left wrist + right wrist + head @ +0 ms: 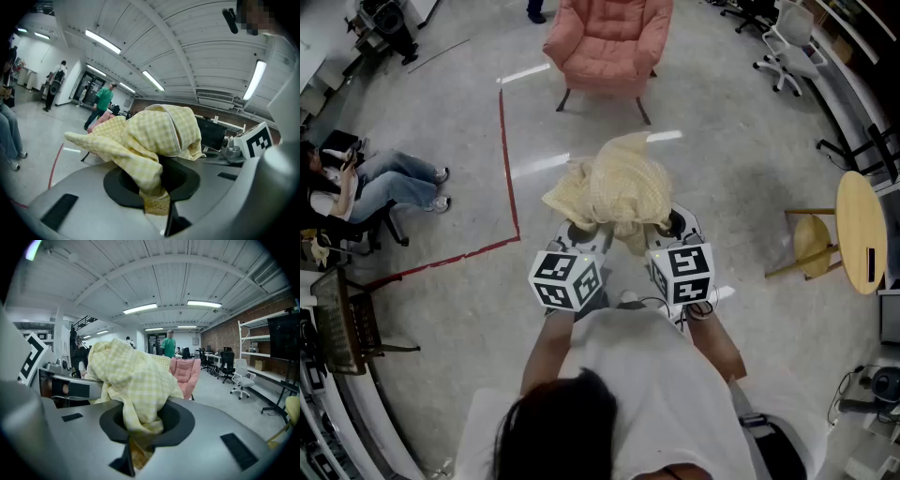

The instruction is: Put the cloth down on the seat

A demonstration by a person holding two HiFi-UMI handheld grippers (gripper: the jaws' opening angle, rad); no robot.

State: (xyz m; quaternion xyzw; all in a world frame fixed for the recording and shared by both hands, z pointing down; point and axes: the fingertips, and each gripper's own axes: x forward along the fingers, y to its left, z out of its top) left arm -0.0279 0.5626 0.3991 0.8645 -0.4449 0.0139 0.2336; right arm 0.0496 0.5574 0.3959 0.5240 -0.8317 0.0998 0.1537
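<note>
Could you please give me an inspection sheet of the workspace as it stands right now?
Surface: grey floor, marked with a red tape line.
Job's things: yellow checked cloth bunched, held above the floor; pink armchair ahead, seat bare.
Clutter: round yellow table and stool at right.
Grippers: left tool and right tool each shut on the cloth.
Cables: what looks like a cable looped on the floor, lower right.
Surroundings: seated person at left; office chairs far right.
</note>
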